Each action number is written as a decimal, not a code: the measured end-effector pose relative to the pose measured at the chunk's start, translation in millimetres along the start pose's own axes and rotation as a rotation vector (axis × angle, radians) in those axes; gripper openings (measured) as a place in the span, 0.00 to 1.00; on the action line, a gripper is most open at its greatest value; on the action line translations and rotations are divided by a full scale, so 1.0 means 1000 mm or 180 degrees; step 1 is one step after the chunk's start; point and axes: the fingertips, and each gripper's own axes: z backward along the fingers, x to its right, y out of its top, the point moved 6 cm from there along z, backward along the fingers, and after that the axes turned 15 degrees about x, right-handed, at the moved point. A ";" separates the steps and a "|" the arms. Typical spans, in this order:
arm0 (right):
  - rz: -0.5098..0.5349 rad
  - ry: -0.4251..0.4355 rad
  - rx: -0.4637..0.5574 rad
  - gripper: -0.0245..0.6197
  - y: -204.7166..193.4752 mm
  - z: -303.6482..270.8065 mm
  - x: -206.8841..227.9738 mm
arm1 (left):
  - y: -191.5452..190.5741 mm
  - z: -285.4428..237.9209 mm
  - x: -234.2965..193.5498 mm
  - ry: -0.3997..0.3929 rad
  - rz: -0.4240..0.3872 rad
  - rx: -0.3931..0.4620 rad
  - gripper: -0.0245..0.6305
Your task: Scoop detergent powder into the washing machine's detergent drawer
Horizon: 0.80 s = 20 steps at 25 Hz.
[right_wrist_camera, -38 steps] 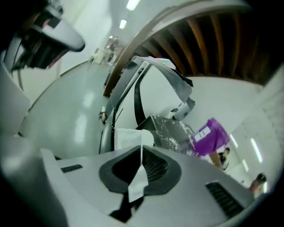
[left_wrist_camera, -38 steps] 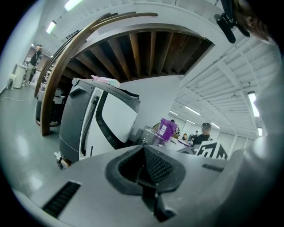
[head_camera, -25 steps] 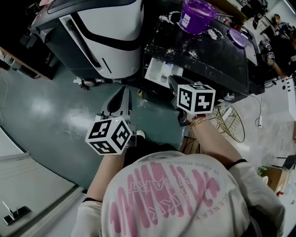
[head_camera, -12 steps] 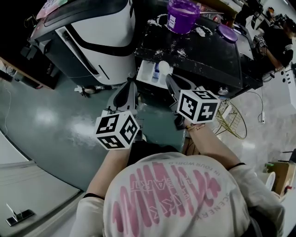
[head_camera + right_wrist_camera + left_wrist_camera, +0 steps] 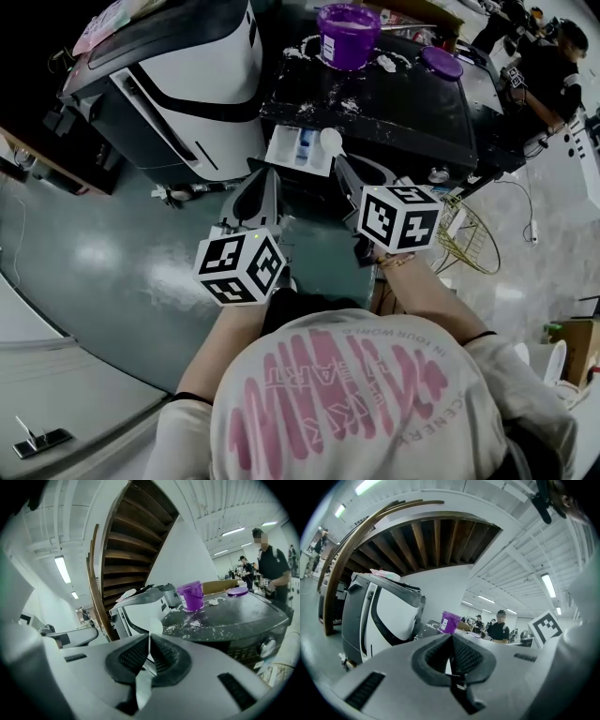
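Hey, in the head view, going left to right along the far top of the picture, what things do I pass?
white appliance → purple tub → purple lid → person in black

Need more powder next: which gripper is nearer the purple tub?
Right. The right gripper, shut on the white scoop, is roughly in line with the purple tub; the left gripper is farther to its left.
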 end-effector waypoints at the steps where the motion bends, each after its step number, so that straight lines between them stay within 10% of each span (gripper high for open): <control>1: 0.0010 -0.0004 0.0011 0.05 0.001 0.004 0.000 | 0.001 0.002 0.003 -0.0011 -0.0005 0.0002 0.04; 20: 0.0148 -0.0018 0.0042 0.05 0.001 0.047 -0.005 | -0.004 0.032 0.032 -0.0101 -0.0053 -0.0071 0.04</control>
